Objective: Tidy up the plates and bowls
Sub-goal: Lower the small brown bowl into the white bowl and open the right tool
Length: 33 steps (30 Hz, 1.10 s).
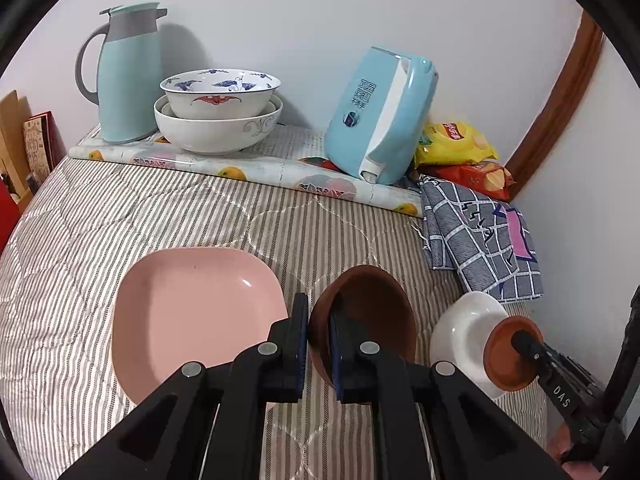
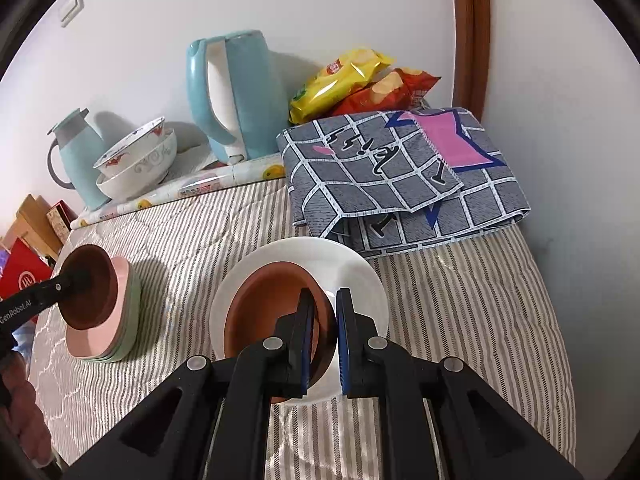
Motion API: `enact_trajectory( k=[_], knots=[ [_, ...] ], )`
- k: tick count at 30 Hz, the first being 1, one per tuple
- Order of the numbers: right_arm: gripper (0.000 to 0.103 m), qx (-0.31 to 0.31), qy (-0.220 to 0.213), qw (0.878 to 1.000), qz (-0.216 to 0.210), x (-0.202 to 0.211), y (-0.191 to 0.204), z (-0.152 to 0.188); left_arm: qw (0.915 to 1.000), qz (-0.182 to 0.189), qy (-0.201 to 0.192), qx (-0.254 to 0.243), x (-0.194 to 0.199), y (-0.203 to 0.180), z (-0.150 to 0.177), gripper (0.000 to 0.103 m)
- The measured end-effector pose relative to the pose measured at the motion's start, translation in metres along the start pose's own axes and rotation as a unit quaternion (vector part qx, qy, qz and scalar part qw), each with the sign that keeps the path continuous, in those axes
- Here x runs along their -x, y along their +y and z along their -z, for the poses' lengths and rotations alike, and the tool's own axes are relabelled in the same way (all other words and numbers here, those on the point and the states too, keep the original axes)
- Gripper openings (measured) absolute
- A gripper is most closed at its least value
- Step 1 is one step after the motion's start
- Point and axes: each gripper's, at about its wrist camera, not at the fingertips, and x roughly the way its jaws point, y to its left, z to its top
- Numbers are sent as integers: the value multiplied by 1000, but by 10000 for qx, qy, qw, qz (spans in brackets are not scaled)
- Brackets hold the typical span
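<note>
From the left wrist view, my left claw is clamped narrow on the rim of a dark brown bowl, one finger inside and one outside, holding it tipped just beside the pink square plate that lies on the striped bedcover. At the right edge the other claw holds a smaller terracotta bowl against the white bowl. Two patterned bowls already sit nested at the back near the teal jug. From the right wrist view, my right claw is pinched on the rim of that terracotta bowl, which hangs low inside the white bowl; I cannot tell whether it has touched down. To the left, the brown bowl hovers over the pink plate, stacked on green ones. I judge both bowls are mid-placement: next I lower each gently until seated, then open the claws.
</note>
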Motion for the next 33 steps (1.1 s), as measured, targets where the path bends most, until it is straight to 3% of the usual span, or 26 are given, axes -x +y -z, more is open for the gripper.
enact_trajectory(
  k=[15,33],
  knots=[
    [11,159,380,9991,135,-43,1,1,9998,-135,100,54,-24,5,-8,10],
    [11,496,601,9965,308,-63,7,-4,9997,-189,166,62,-35,5,-10,10]
  ],
)
